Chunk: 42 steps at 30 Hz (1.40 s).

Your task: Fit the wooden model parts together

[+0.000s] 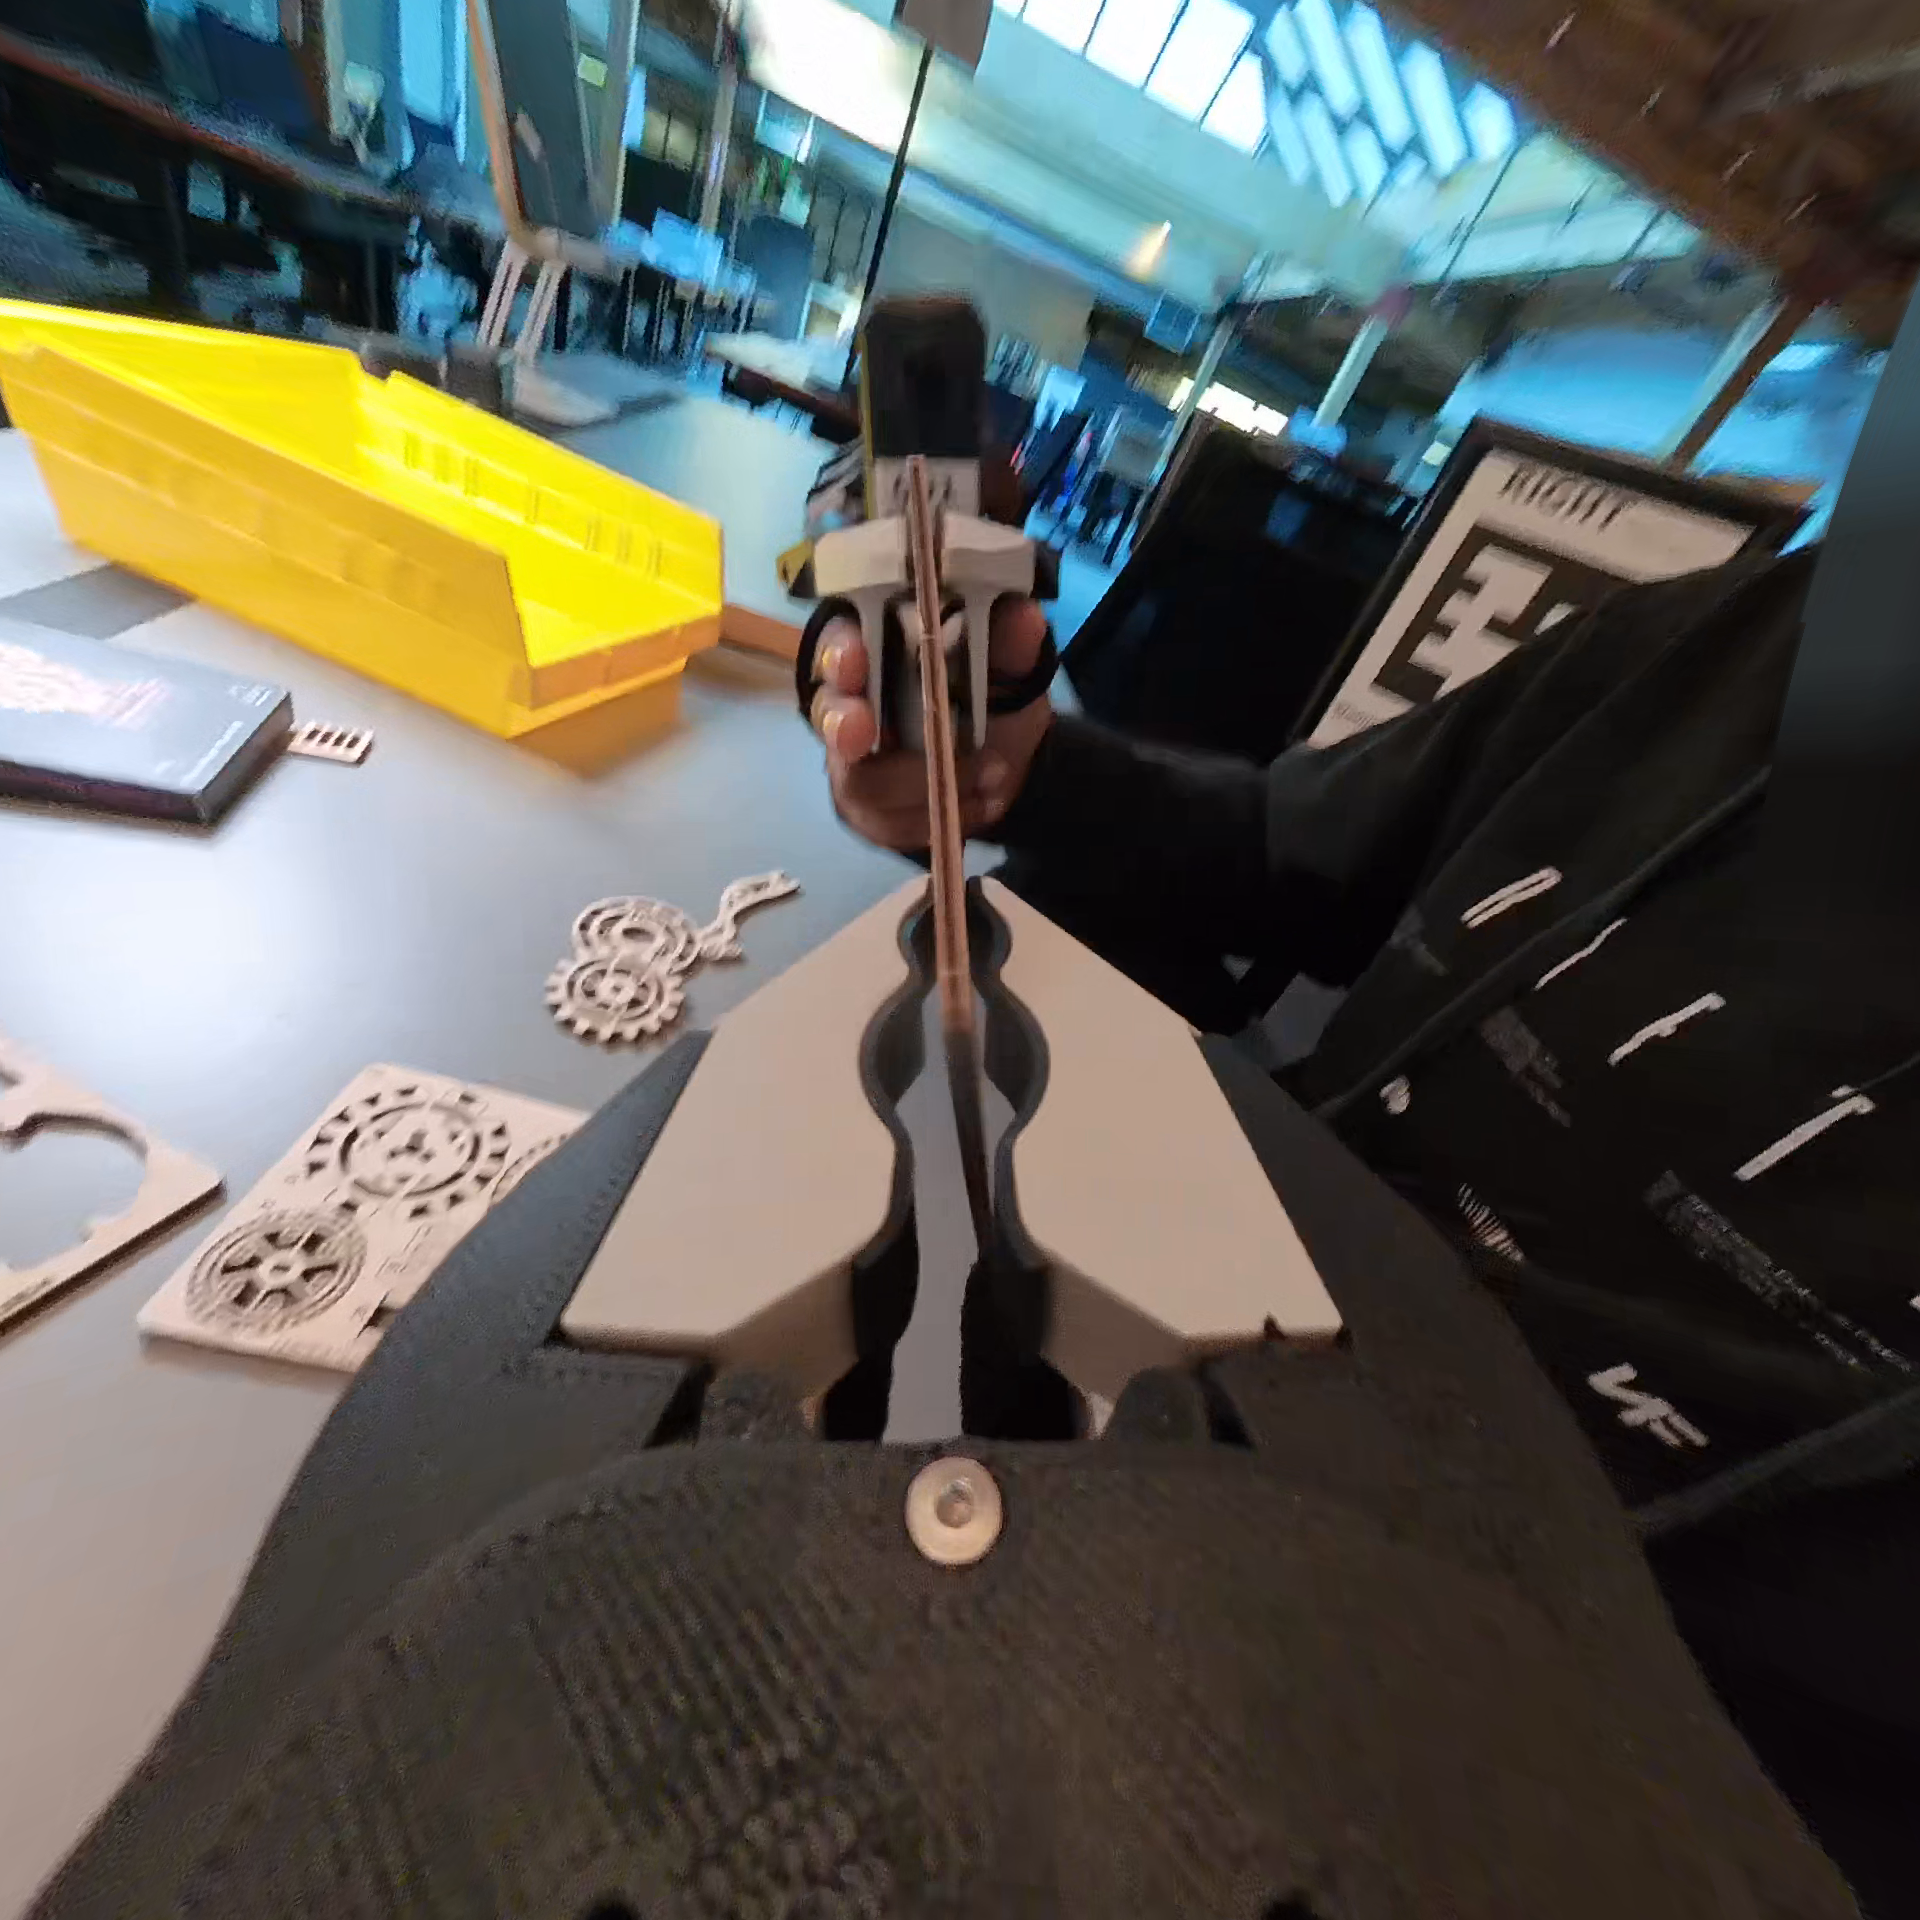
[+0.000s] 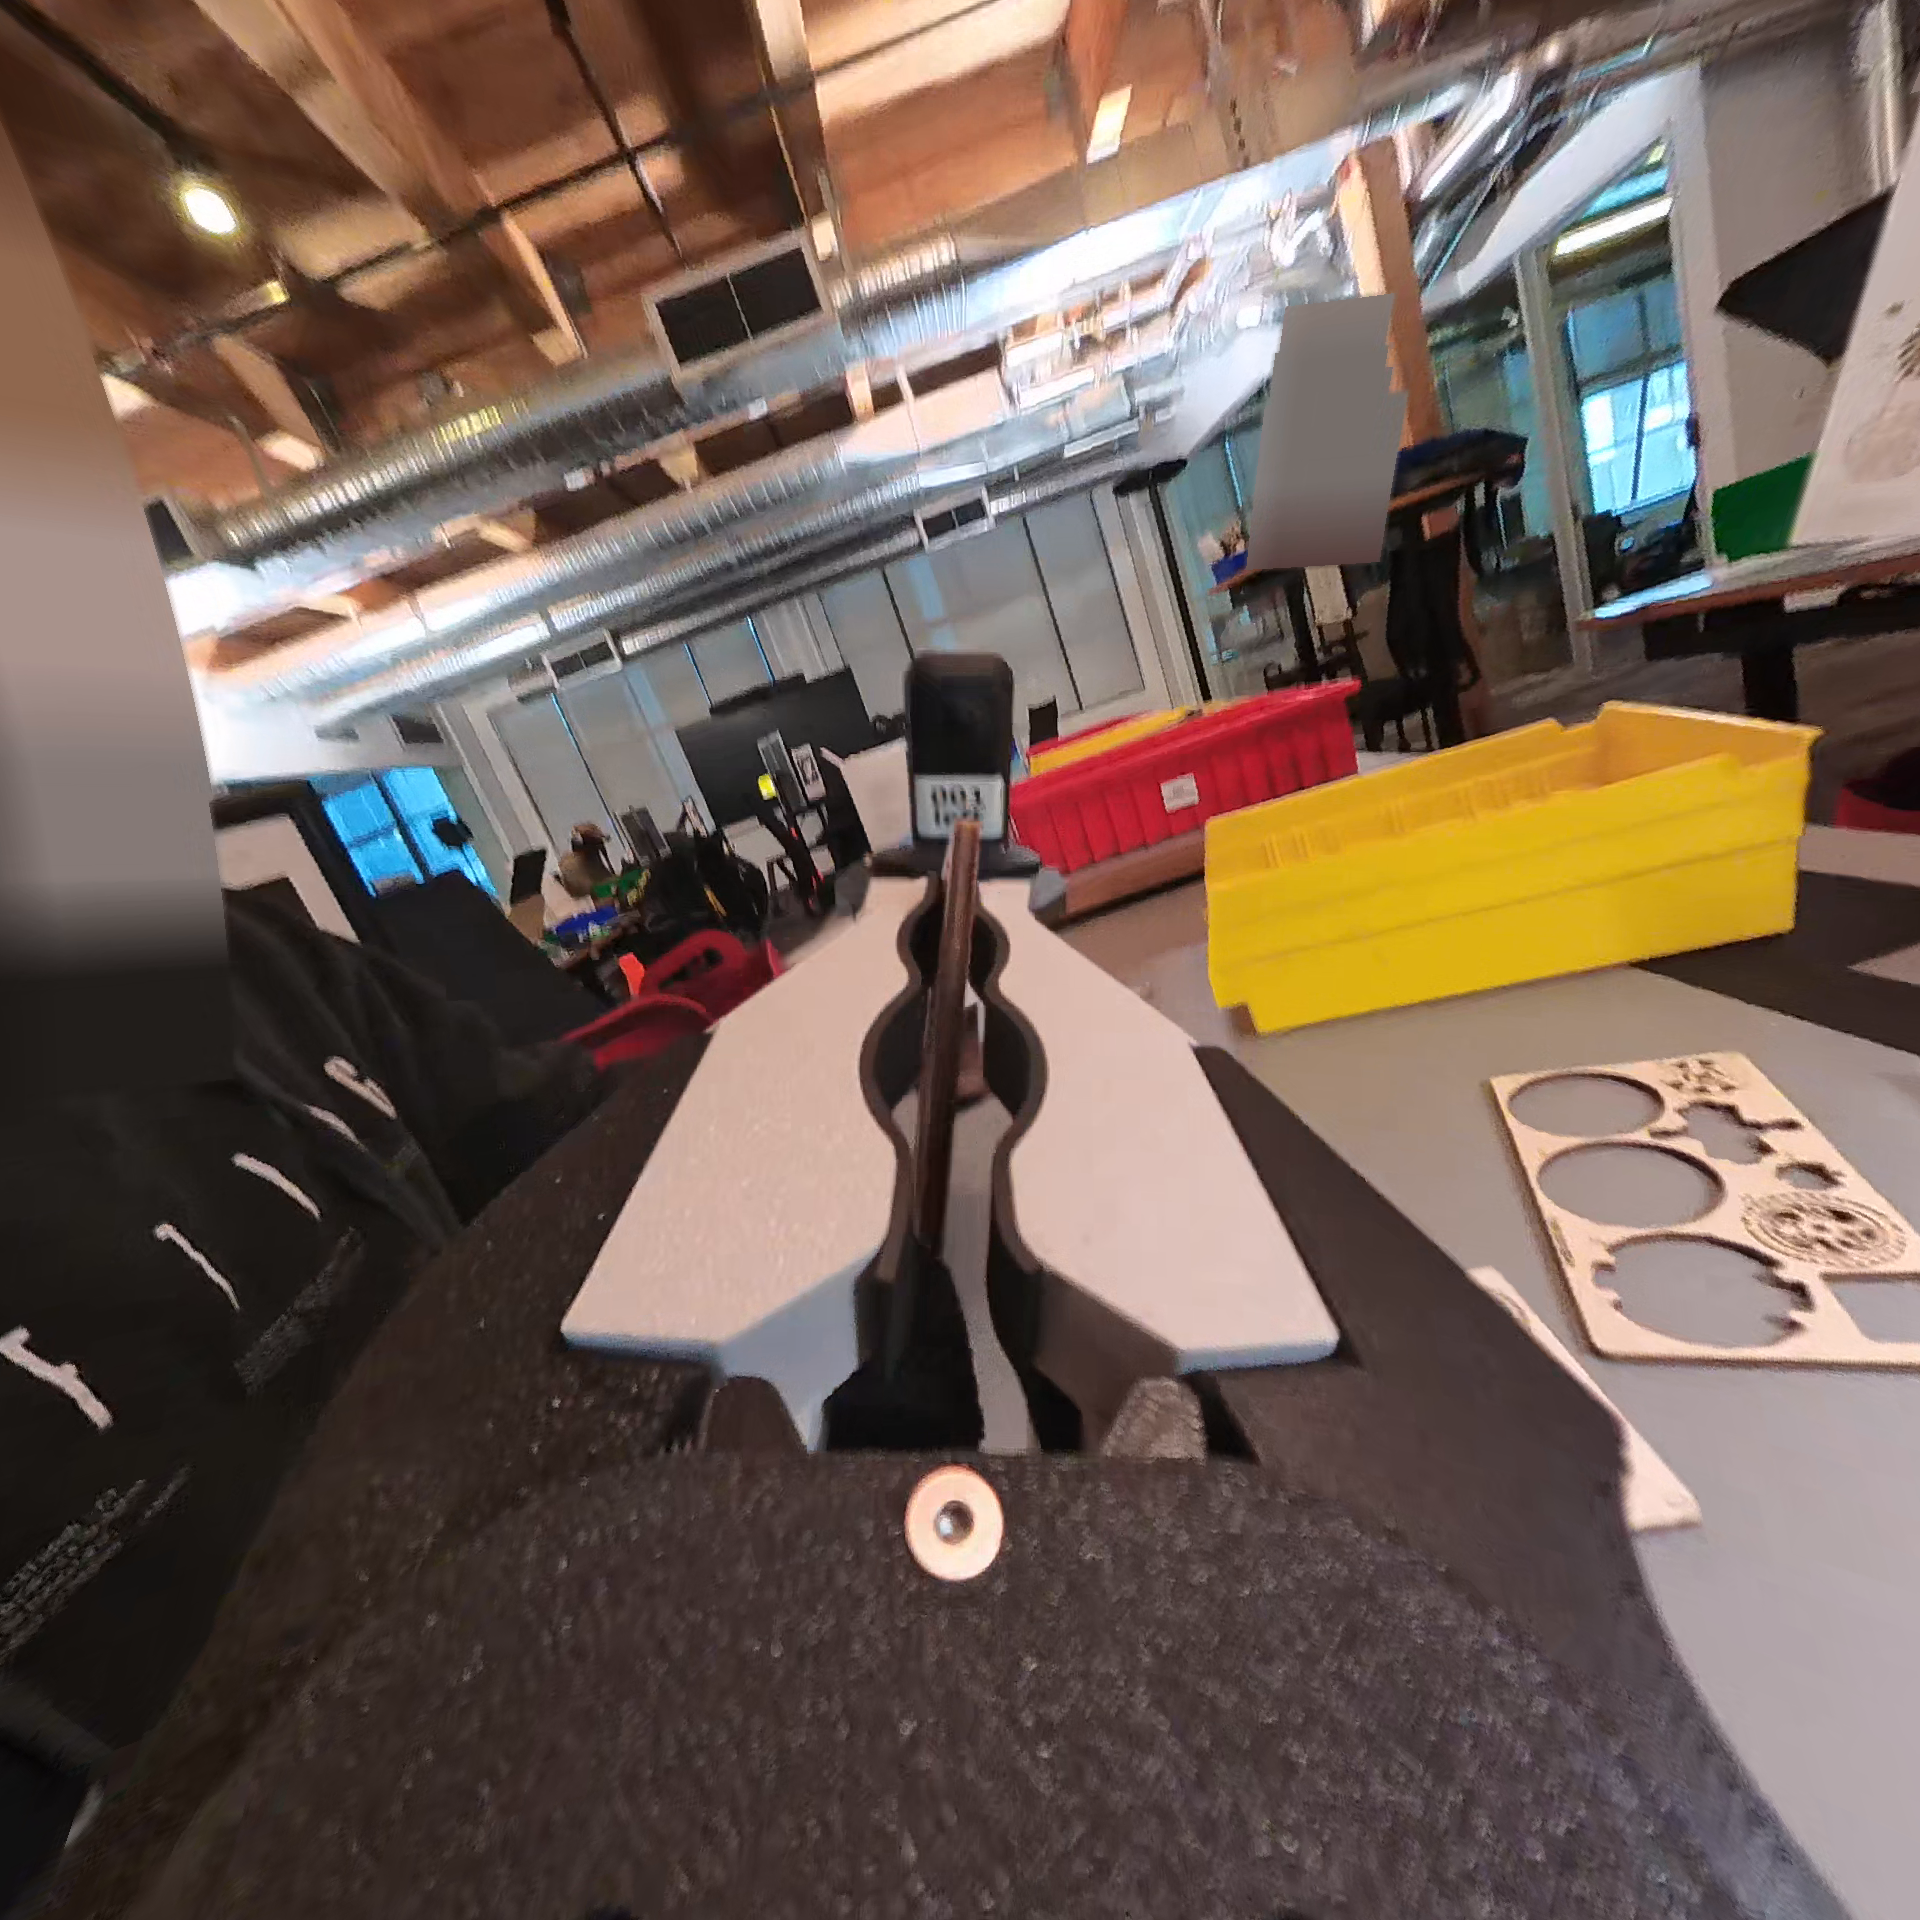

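Centre frame in the left wrist view, the left hand-held gripper [image 1: 951, 914] has its grey fingers pinched onto a thin flat wooden sheet part [image 1: 940, 748] seen edge-on, which runs up the frame to the right hand-held gripper [image 1: 925, 675], gripped by a person's hand [image 1: 914, 727]. In the right wrist view the right hand-held gripper's own fingers are likewise clamped on the dark edge of the same thin part, with the left one facing it just beyond. So both are closed on one piece, held in the air above the surface; whether it is a single sheet or two mating pieces cannot be told edge-on.

Judged by its thinness, this plywood is light and stiff along its face, but it would likely snap or split under twisting, so hold near the edges, flat on the faces, and push straight.

Lower left in the left view, on the grey surface [image 1: 343, 914], lie a loose cut-out wooden gear piece [image 1: 634, 961] and a laser-cut wooden sheet with gear patterns [image 1: 353, 1205]. A yellow plastic bin [image 1: 416, 540] sits at upper left.
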### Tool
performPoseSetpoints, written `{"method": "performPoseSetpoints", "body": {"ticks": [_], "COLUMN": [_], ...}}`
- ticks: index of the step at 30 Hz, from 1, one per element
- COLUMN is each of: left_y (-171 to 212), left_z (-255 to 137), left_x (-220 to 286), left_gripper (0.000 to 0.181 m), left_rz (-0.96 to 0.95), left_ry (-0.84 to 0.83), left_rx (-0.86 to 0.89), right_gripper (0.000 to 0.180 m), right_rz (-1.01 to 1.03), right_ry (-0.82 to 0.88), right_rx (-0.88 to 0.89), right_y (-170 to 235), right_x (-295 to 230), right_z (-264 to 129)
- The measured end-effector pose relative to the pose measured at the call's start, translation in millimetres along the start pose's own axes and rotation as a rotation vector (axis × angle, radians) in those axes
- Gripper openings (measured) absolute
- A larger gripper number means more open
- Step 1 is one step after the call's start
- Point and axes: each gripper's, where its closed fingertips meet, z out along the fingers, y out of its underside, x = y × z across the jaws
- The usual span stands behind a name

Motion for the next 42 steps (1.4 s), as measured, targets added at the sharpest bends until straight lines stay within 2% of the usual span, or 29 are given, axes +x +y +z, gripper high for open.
{"method": "performPoseSetpoints", "body": {"ticks": [1,3,7,9,11,12,13,16,20,23,24,26,28,30,33,37,42], "left_y": [4.4,15.5,41.5,56.4,63.9,65.1,64.2,48.3,36.7,24.0,14.7,-10.1,-27.1,-27.1,-5.4,4.5,20.4], "left_z": [-1.6,-6.8,-4.5,2.5,8.3,8.5,7.4,4.9,3.8,2.5,3.0,-1.4,-9.5,-2.8,29.3,45.8,44.4], "left_x": [-1.4,0.5,0.4,0.9,5.5,4.9,4.3,4.9,3.5,-2.3,-3.7,-9.4,-9.9,-5.7,0.1,-11.0,-28.3], "left_gripper": [0.002,0.002,0.001,0.002,0.002,0.002,0.002,0.002,0.002,0.002,0.005,0.037,0.042,0.047,0.039,0.003,0.001], "left_rz": [0.001,-0.047,-0.125,-0.124,-0.11,-0.104,-0.093,-0.102,-0.098,-0.098,-0.092,-0.063,-0.04,-0.07,-0.078,-0.06,-0.137], "left_ry": [-0.017,-0.012,0.001,0.004,0.023,0.013,0.007,0.019,0.028,0.009,0.009,-0.011,0.004,0.046,0.074,0.017,-0.039], "left_rx": [-0.049,-0.161,-0.373,-0.496,-0.572,-0.596,-0.602,-0.523,-0.488,-0.426,-0.362,-0.179,0.012,0.129,0.097,0.085,0.058], "right_gripper": [0.003,0.023,0.031,0.029,0.013,0.004,0.003,0.002,0.002,0.001,0.001,0.0,0.0,0.0,0.0,0.0,0.001], "right_rz": [-0.03,-0.165,-0.325,-0.346,-0.32,-0.285,-0.244,-0.157,-0.142,-0.094,-0.078,-0.055,0.011,0.054,0.094,0.123,0.088], "right_ry": [0.018,0.104,0.082,0.085,0.043,0.014,-0.004,-0.05,-0.087,-0.064,-0.062,-0.066,-0.08,-0.085,-0.057,-0.02,0.045], "right_rx": [-0.076,-0.241,-0.568,-0.723,-0.808,-0.8,-0.773,-0.684,-0.665,-0.579,-0.536,-0.437,-0.287,-0.188,-0.119,-0.092,-0.191], "right_y": [5.8,12.3,36.3,66.7,94.5,100.7,101.5,96.5,103.7,95.1,89.3,73.9,48.0,32.0,29.2,35.3,52.9], "right_x": [2.8,11.3,-6.6,-5.2,-4.8,-6.5,-7.1,-10.2,-11.9,-5.4,-4.2,-2.4,-3.1,-2.7,2.8,9.3,23.7], "right_z": [-2.4,-12.5,-12.7,-7.0,-4.7,-3.6,-2.7,-2.0,1.0,5.5,6.9,6.6,4.9,3.7,9.1,12.5,7.4]}}
